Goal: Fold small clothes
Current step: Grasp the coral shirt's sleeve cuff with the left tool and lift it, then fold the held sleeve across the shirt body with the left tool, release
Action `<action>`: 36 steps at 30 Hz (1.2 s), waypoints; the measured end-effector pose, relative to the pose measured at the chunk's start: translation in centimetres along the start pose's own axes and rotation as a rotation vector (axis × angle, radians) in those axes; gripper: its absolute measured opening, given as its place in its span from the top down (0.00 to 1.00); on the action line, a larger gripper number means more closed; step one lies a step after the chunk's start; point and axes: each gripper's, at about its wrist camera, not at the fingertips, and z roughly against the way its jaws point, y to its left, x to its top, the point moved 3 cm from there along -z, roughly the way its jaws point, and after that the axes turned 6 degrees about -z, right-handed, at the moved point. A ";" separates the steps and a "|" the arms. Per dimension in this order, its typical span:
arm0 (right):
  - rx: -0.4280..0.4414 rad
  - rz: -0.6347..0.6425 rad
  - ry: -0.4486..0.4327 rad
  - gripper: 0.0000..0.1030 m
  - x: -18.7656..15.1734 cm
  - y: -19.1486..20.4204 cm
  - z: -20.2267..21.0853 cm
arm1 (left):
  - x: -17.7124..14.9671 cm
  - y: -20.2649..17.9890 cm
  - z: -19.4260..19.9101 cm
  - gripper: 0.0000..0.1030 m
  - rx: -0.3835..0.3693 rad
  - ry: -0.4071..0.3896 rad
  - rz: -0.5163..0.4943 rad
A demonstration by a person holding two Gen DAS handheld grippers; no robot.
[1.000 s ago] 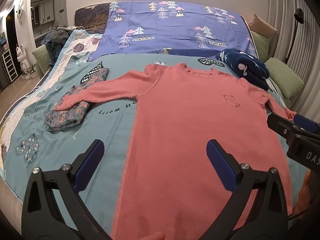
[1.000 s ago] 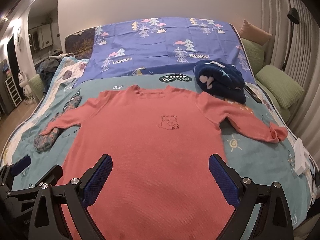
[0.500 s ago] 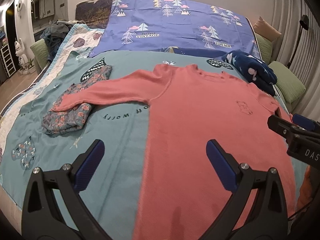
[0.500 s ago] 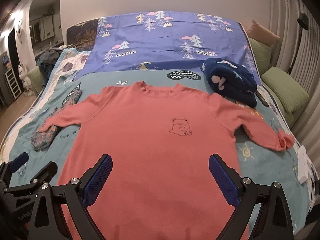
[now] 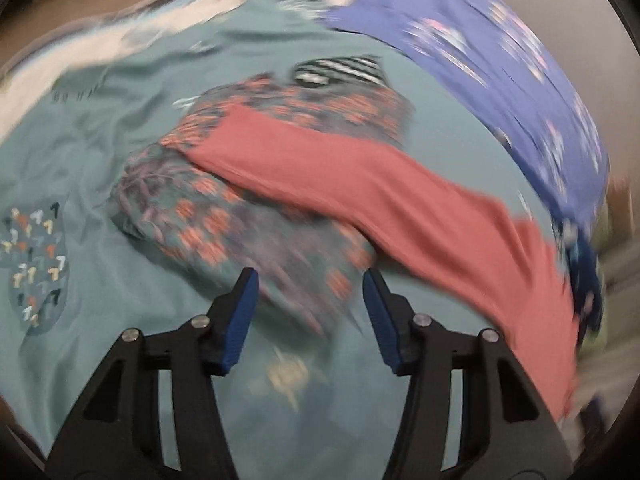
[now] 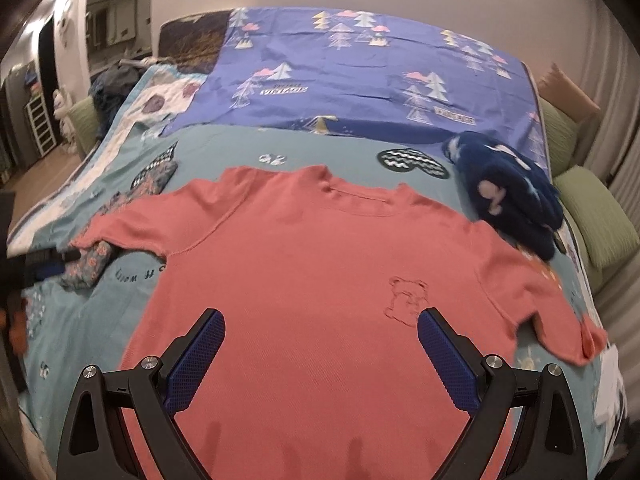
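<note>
A coral long-sleeve shirt (image 6: 320,272) with a small bear outline lies flat, face up, on the teal bedspread (image 6: 224,148). Its left sleeve (image 5: 360,184) stretches across a floral patterned garment (image 5: 224,216). My left gripper (image 5: 308,304) is open and empty, hovering close over the floral garment just below that sleeve; the view is blurred by motion. It also shows at the left edge of the right wrist view (image 6: 48,264). My right gripper (image 6: 320,352) is open and empty above the shirt's lower body.
A dark blue bundled garment (image 6: 508,196) lies by the shirt's right shoulder. A purple tree-print sheet (image 6: 360,76) covers the bed's far end. Green cushions (image 6: 600,208) line the right side. White paper (image 6: 608,392) lies at the right edge.
My left gripper has swung left and down to the sleeve end over the floral garment, and its jaws have narrowed. My right gripper has shifted slightly left and lower over the shirt.
</note>
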 end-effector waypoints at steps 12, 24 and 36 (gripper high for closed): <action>0.017 0.027 0.049 0.04 0.3 1.2 -4.1 | 2.1 6.7 -7.1 0.48 -0.172 0.042 0.473; 0.019 0.014 0.028 0.04 0.0 -0.5 -4.0 | 6.8 -1.9 0.8 0.95 -0.126 -0.209 0.192; 0.022 -0.217 0.010 0.04 -0.5 -9.8 -2.3 | -2.4 -31.2 6.0 0.94 -0.405 -0.200 -0.501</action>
